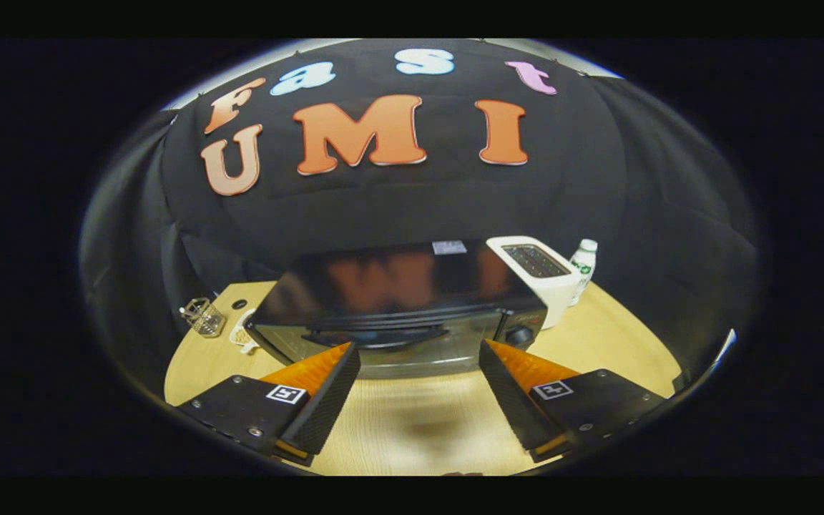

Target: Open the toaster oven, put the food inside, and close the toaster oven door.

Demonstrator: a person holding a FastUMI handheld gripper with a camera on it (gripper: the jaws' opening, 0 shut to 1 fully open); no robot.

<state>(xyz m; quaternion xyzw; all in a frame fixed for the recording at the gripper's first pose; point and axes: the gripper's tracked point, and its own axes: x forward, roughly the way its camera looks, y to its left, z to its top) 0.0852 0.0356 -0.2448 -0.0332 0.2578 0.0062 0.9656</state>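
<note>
One toaster oven at twelve o'clock just beyond the gripper, door shut and facing it, long axis crosswise. Fingers spread wide, holding nothing. One white toaster and one bottle at two o'clock.

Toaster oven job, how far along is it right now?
Nothing looks done yet: the toaster oven sits on the table with its door shut. In hand: the gripper, jaws open and empty, faces the door handle. Left: open the door, put the food in, close it.
</note>
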